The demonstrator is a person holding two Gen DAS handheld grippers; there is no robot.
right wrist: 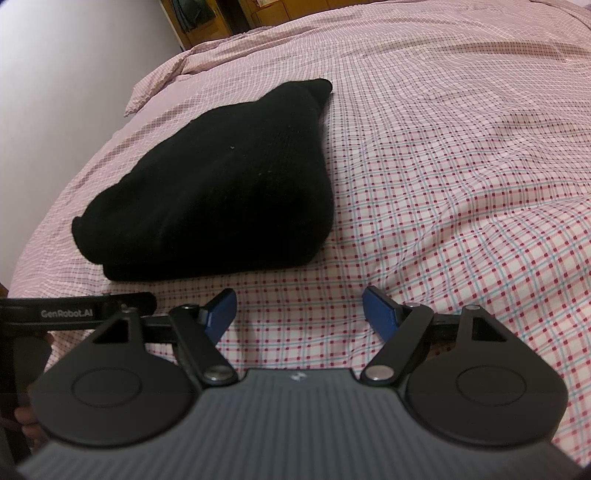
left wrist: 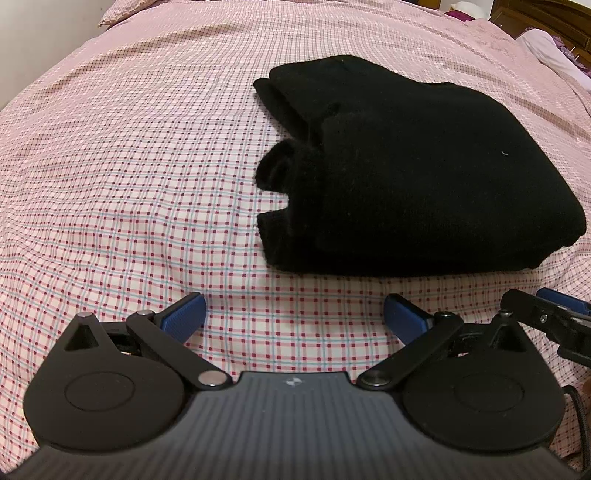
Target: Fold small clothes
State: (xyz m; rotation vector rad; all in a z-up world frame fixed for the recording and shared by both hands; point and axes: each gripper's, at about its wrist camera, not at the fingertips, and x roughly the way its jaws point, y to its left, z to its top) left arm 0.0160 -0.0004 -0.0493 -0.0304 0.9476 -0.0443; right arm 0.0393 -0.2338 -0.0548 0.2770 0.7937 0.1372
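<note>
Pink checked bedsheet [left wrist: 129, 166], pillow [left wrist: 110, 14] at its far corner, wooden furniture [left wrist: 546, 18] behind.

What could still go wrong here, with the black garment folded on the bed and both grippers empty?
1. The garment's left edge shows loose, bulging layers, so the fold may spring open if nudged.
2. Both the left gripper and the right gripper sit open, close to its near edge; a careless move could snag it.
3. The sheet is wrinkled and soft, so dragging the bundle may skew it.
</note>
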